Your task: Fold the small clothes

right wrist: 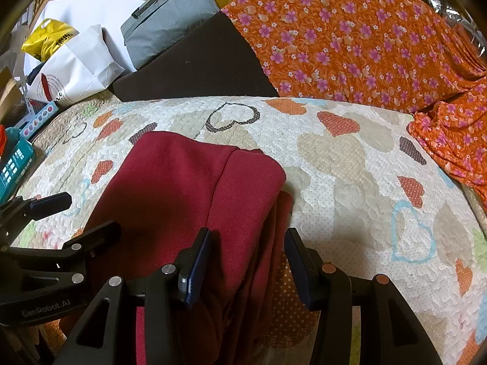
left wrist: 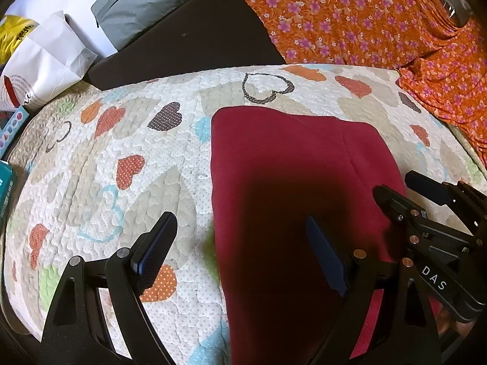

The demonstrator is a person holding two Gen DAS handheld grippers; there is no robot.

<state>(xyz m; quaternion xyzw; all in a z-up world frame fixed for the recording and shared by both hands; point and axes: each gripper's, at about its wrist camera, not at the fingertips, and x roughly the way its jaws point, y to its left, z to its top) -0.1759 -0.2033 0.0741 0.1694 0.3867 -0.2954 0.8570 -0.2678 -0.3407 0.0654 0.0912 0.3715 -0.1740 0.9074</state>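
A dark red garment (left wrist: 289, 164) lies folded on a quilt with heart patterns (left wrist: 121, 152). My left gripper (left wrist: 240, 249) is open above the garment's left edge, one finger over the quilt, one over the cloth. My right gripper (right wrist: 246, 258) is open, its fingers either side of the garment's (right wrist: 188, 176) right edge, where stacked layers show. The right gripper also shows at the right of the left wrist view (left wrist: 426, 206), and the left gripper at the left of the right wrist view (right wrist: 61, 213).
An orange flowered cloth (left wrist: 365, 21) lies beyond the quilt at the right. A dark cushion (left wrist: 188, 42), a grey bag (left wrist: 143, 3), a white paper bag (left wrist: 45, 57) and a yellow bag (right wrist: 48, 38) stand at the back left. Boxes (right wrist: 15, 164) sit at the left edge.
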